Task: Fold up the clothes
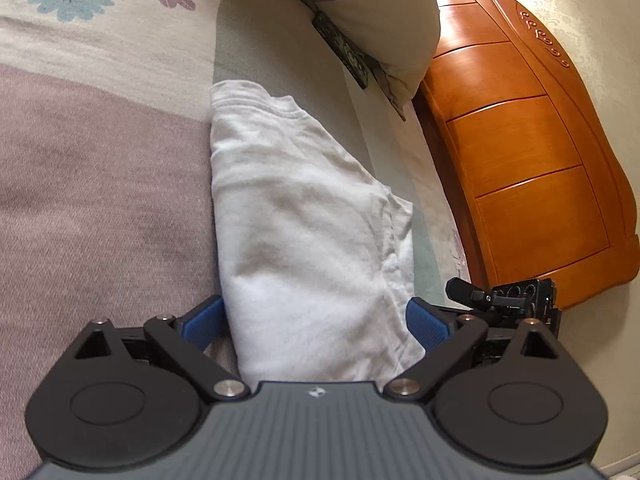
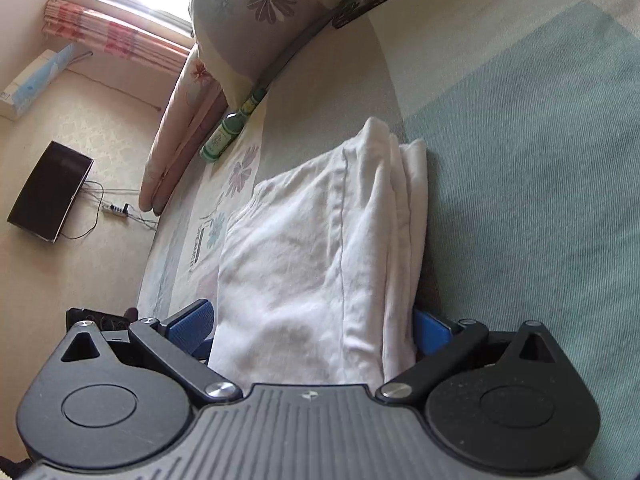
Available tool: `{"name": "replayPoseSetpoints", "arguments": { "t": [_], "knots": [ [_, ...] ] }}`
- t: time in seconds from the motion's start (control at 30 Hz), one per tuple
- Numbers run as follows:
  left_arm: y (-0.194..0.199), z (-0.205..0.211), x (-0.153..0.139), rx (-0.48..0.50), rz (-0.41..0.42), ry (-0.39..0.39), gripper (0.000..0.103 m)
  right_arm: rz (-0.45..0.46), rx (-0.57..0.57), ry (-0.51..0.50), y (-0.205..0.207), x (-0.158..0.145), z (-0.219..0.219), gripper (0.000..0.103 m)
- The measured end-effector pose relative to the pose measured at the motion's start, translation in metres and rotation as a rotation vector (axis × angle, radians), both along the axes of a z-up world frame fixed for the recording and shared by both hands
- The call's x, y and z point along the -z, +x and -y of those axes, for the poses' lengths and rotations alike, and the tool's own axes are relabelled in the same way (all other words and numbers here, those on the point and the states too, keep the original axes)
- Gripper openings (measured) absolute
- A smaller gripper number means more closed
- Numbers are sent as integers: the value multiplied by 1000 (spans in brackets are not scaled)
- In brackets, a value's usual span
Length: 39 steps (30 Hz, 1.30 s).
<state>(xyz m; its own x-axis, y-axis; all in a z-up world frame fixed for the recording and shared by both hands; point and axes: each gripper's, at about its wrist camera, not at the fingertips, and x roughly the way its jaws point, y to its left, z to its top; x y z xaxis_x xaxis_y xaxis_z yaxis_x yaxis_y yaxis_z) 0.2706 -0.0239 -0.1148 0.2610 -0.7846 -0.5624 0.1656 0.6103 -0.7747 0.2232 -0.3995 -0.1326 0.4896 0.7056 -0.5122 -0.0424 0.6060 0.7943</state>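
White garment [image 1: 304, 232], folded into a thick multi-layer bundle, lies on the bedspread [image 1: 92, 184] near the pillow [image 1: 380, 20] and wooden headboard [image 1: 532, 144]. Left gripper [image 1: 316, 320]: blue pads [image 1: 204, 320] spread wide, one either side of the bundle's near end; the cloth hides the pads' inner faces, so contact is unclear. Right gripper [image 2: 316, 328]: same, pads [image 2: 188, 328] apart, straddling the stacked folds [image 2: 328, 240]; its right pad is mostly hidden behind the cloth. Neither visibly clamps. A green bottle [image 2: 228, 132] lies by the pillow, far left in the right wrist view.
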Motion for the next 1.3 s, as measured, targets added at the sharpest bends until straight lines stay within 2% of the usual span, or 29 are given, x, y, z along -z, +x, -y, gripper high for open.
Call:
{"name": "replayPoseSetpoints", "arguments": {
  "t": [0.3, 0.4, 0.47, 0.6, 0.77, 0.87, 1.13, 1.3],
  "knots": [
    [15, 15, 3, -3, 38, -24, 98, 29, 61, 26, 18, 3, -7, 103],
    [5, 10, 2, 18, 46, -23, 98, 37, 50, 23, 2, 3, -10, 103],
    [1, 8, 2, 27, 65, -24, 98, 75, 44, 16, -12, 4, -13, 103],
    [10, 19, 2, 22, 93, -13, 99, 120, 58, -34, -11, 3, -24, 103],
    [21, 25, 4, 14, 59, -39, 101, 144, 71, -32, 4, 5, -29, 103],
    [22, 23, 3, -2, 24, -50, 101, 123, 83, -39, 6, 2, -32, 103],
    [18, 34, -21, 18, 66, -51, 101, 155, 41, -114, 3, -25, -52, 103],
    [17, 33, -25, 14, 50, -101, 101, 170, 25, -129, 1, -34, -57, 103]
  ]
}}
